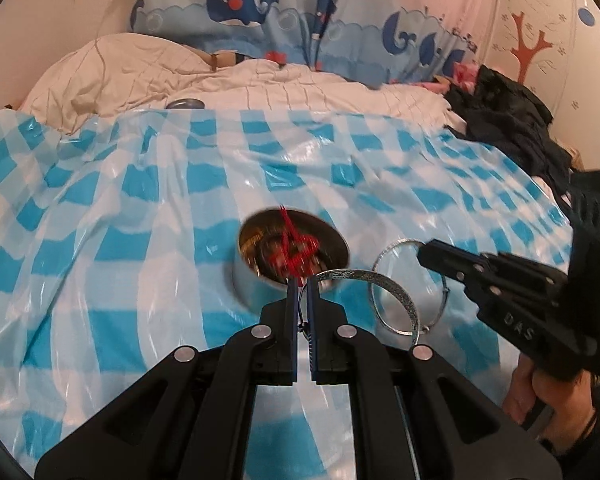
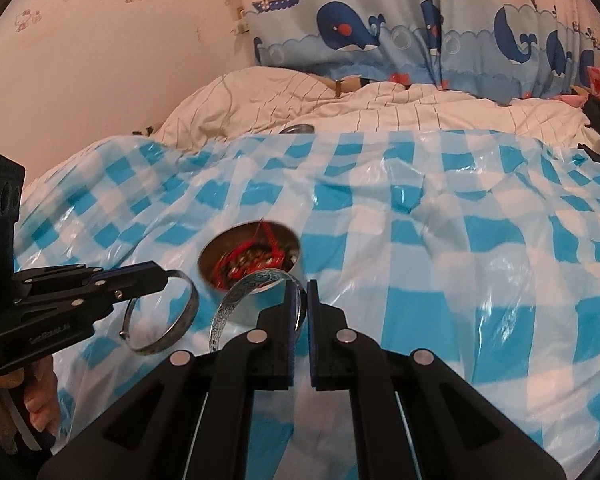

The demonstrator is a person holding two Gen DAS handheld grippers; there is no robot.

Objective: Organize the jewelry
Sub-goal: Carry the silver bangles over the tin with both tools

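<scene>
**Both grippers holding a bangle each, tin sitting on the checkered sheet**

So the left gripper (image 1: 302,292) has its jaws pinched tight on the rim of a wide engraved silver bangle (image 1: 384,292), which hangs off to the right of the fingertips, low centre of the left wrist view. The right gripper (image 2: 300,296) is clamped the same way on a second bangle (image 2: 236,300), patterned silver too, sticking out to the left of its fingers.

In the left wrist view the second bangle shows up as a thin ring at centre right, nipped by the right gripper coming in from the right edge, a hand (image 1: 536,396) under it.

The round metal tin (image 1: 260,284) sits just behind both bangles on the blue-and-white checkered plastic sheet (image 1: 140,208), middle of frame, with red cord (image 1: 296,248) and blurry trinkets inside. Whale curtain (image 1: 260,12) along the top.
</scene>
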